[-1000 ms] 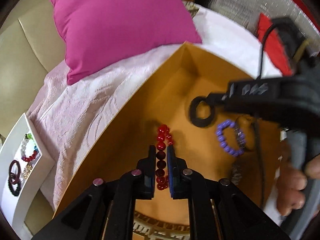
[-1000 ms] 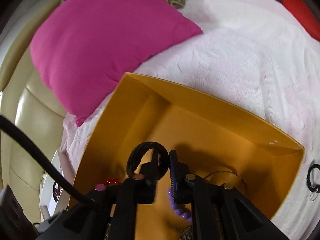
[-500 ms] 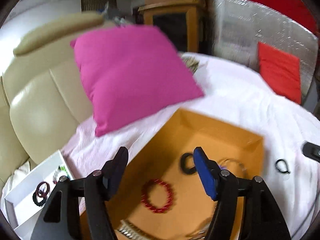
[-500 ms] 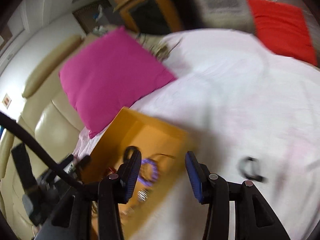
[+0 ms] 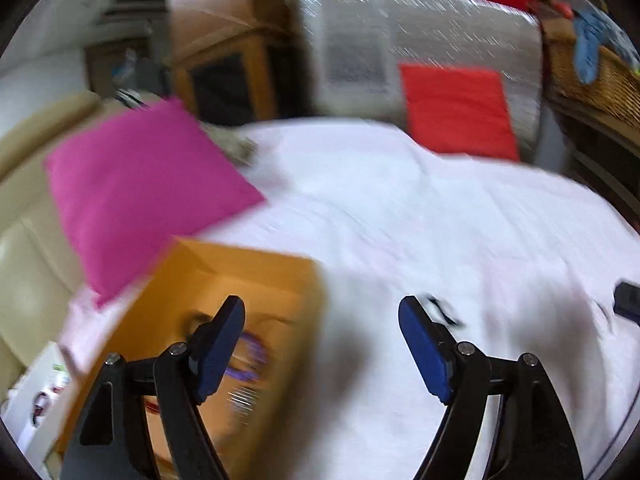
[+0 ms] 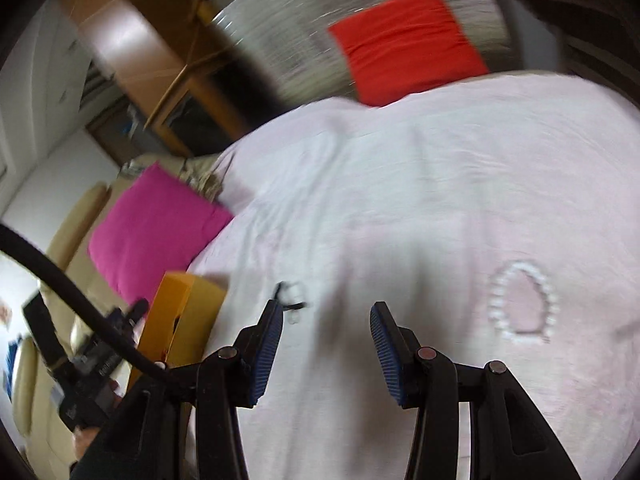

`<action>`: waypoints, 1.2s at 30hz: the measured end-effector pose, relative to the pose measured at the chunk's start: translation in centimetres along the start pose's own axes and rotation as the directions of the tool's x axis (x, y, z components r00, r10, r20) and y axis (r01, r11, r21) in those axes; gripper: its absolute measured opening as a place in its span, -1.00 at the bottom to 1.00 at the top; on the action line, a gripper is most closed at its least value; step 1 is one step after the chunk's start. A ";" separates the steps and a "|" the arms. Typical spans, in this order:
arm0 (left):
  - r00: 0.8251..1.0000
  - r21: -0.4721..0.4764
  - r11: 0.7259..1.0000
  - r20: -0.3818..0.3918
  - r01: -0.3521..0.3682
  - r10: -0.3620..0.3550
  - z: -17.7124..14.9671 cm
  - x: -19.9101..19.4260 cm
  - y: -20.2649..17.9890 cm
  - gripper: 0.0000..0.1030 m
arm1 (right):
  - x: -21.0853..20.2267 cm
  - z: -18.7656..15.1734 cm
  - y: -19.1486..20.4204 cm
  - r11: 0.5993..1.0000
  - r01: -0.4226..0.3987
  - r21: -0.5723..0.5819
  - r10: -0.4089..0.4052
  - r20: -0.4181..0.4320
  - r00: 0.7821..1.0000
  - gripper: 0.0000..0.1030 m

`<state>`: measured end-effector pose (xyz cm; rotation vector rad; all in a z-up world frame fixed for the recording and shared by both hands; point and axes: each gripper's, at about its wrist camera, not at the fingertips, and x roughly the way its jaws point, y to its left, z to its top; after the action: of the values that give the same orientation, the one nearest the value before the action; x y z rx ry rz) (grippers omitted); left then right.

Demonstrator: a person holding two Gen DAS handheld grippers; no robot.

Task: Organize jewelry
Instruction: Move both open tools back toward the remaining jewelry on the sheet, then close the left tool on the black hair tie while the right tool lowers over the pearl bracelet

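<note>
Both tools have left the orange box (image 5: 240, 276) since a second ago, when the left tool (image 5: 320, 322) pinched the red bead bracelet and the right tool (image 6: 326, 322) closed on the black ring inside it. Now each hangs over the pale pink bedspread (image 5: 400, 208), angled down and forward, with the views tilted and smeared.

Left tool: its jaws have just been opening and stand wide, nothing between the blue pads (image 5: 420, 340). Its left finger sits over the box interior, its right finger over bare bedspread. Inside the box a purple bead bracelet (image 5: 250, 360) shows as a blur beside that left finger; a red streak lower down may be the red bracelet, but the blur prevents certainty. A small black ring (image 5: 442, 312) lies on the bedspread just past the right finger.

Right tool: jaws parted about halfway, empty, over the bedspread. The same small black ring (image 6: 290, 300) lies just beyond its left finger. A white bead bracelet (image 6: 522, 300) lies flat on the bedspread to the right, well apart from the box (image 6: 180, 320). At the far left the person's hand (image 6: 86, 440) holds the left tool's handle. A pink cushion (image 5: 140, 188) leans behind the box.
</note>
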<state>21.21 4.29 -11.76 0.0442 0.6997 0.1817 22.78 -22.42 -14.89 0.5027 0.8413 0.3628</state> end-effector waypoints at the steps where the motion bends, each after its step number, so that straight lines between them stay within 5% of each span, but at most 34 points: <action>1: 0.999 0.002 1.000 -0.036 0.027 -0.027 -0.2 0.8 -0.5 0.55 | 0.0 0.1 -1.1 1.000 0.001 0.029 -0.001 0.006 1.000 -0.04; 7: 0.979 -0.037 0.987 -0.124 0.155 -0.159 -0.1 3.7 -2.6 0.55 | -1.6 1.8 -7.5 0.972 0.030 0.234 -0.036 0.020 0.999 -0.03; 13: 0.967 -0.136 0.973 -0.153 0.184 -0.204 0.4 6.3 -1.4 0.54 | -1.8 2.0 -11.6 0.943 0.105 0.316 -0.101 -0.030 0.994 -0.03; 18: 0.953 -0.198 0.952 -0.152 0.232 -0.264 0.8 7.7 -1.4 0.54 | -0.7 2.3 -12.9 0.938 0.162 0.305 -0.146 -0.075 0.986 -0.08; 22: 0.958 -0.172 0.956 -0.122 0.239 -0.261 1.5 7.8 -1.9 0.54 | 0.6 2.2 -12.7 0.944 0.175 0.278 -0.152 -0.103 0.983 -0.18; 26: 0.958 -0.156 0.956 -0.111 0.247 -0.266 1.9 8.2 -1.8 0.54 | 1.9 1.9 -11.9 0.942 0.271 0.197 -0.248 -0.134 0.959 -0.27; 36: 0.913 -0.244 0.909 -0.151 0.338 -0.380 1.9 10.1 -1.1 0.54 | 1.9 1.5 -11.0 0.927 0.343 0.154 -0.325 -0.131 0.937 -0.32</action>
<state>30.16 5.10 -16.83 -0.3133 0.8681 -0.0984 26.36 -31.01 -21.33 0.4945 1.0462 -0.0013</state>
